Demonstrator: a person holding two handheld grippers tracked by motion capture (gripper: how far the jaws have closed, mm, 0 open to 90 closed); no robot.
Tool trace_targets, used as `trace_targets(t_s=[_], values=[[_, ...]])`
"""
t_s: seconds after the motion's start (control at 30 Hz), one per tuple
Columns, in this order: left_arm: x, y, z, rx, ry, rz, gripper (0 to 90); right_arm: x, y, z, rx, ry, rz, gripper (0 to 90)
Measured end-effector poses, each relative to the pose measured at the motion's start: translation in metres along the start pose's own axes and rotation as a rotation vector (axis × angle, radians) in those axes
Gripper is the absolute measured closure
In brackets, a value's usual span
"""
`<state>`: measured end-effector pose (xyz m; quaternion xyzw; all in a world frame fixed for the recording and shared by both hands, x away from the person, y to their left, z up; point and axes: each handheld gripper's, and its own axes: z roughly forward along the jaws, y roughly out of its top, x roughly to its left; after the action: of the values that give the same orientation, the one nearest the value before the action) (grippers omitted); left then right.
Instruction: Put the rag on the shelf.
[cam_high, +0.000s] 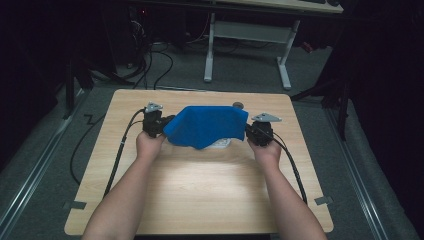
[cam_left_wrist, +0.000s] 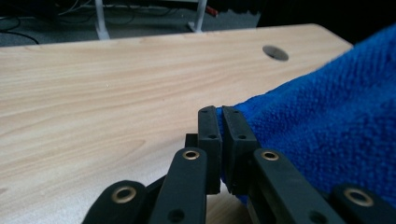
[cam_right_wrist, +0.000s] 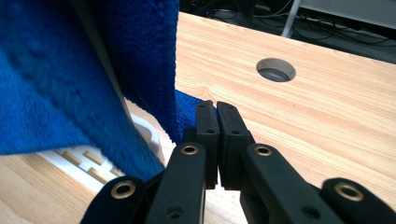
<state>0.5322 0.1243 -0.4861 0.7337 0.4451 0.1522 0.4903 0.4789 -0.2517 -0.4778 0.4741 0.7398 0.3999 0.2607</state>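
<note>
A blue towel hangs stretched between my two grippers above the middle of the wooden table. My left gripper pinches its left corner; in the left gripper view the jaws are pressed together on the blue towel. My right gripper is shut on the right corner, with the cloth edge caught between its jaws and the blue towel draping to the left. Under the cloth lies a white slotted object, partly hidden, seen closer as a white slotted object.
A round cable hole sits at the table's far edge; it shows again as a hole and a hole. Beyond the table stand white desk legs and loose cables on the grey floor. Bare wood lies in front of my forearms.
</note>
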Motion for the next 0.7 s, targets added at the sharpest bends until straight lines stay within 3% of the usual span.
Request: trace_targets(t_s=[0.1, 0.4, 0.57, 0.63, 0.7], values=[[0.003, 0.004, -0.003, -0.011, -0.003, -0.014, 86.9, -0.003, -0.004, -0.004, -0.009, -0.008, 0.002, 89.1], [-0.005, -0.002, 0.011, 0.069, -0.011, 0.036, 86.3, -0.002, -0.016, 0.003, 0.026, -0.003, 0.016, 88.9], [-0.01, -0.004, 0.014, 0.075, -0.017, 0.047, 85.1, -0.003, -0.021, 0.005, 0.03, 0.007, 0.034, 88.4], [-0.01, -0.004, 0.014, 0.079, -0.008, 0.043, 80.1, -0.004, -0.023, 0.005, 0.03, 0.008, 0.049, 86.7], [-0.009, -0.003, 0.012, 0.081, 0.007, 0.033, 70.5, -0.005, -0.023, 0.005, 0.033, 0.006, 0.056, 77.5]])
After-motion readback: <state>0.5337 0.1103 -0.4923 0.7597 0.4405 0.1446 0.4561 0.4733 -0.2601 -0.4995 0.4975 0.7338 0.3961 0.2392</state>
